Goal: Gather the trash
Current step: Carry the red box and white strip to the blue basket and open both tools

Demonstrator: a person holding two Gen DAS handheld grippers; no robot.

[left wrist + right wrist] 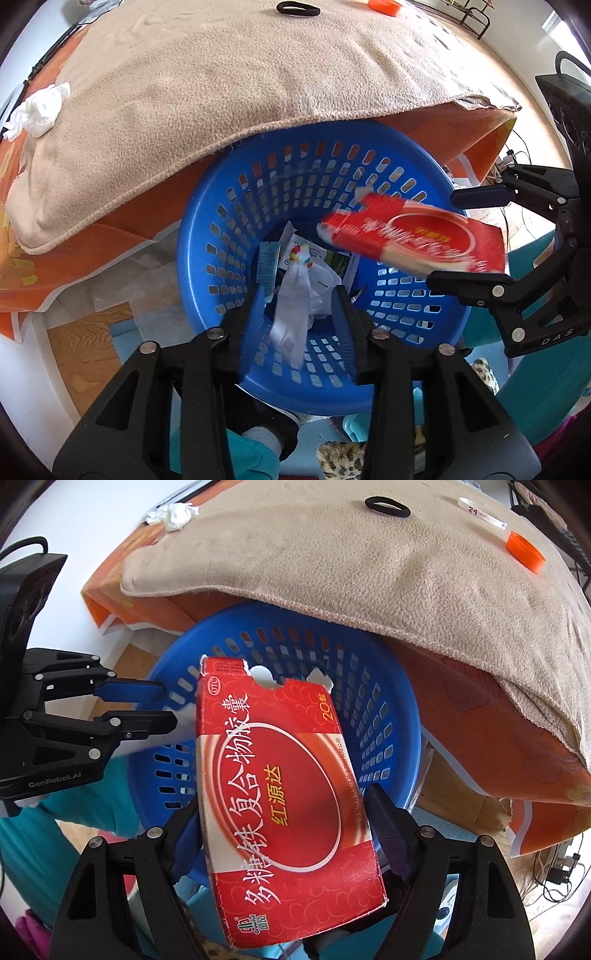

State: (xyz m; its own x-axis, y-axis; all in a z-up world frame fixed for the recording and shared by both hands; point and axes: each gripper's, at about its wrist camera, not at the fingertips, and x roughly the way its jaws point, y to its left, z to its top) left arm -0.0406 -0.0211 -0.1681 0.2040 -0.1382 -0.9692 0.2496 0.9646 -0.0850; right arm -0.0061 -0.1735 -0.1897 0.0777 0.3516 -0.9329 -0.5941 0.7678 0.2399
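A blue perforated basket stands on the floor below the table edge, with paper and wrappers inside. My left gripper is open over the basket; a white paper strip hangs blurred between its fingers, not pinched. My right gripper is open around a flattened red medicine box, which sits loose between the fingers above the basket. The box also shows in the left wrist view, blurred. A crumpled white tissue lies on the table's far corner.
A beige cloth covers the table over an orange tablecloth. On it lie a black hair band, an orange cap and a white strip. Wooden floor and teal items surround the basket.
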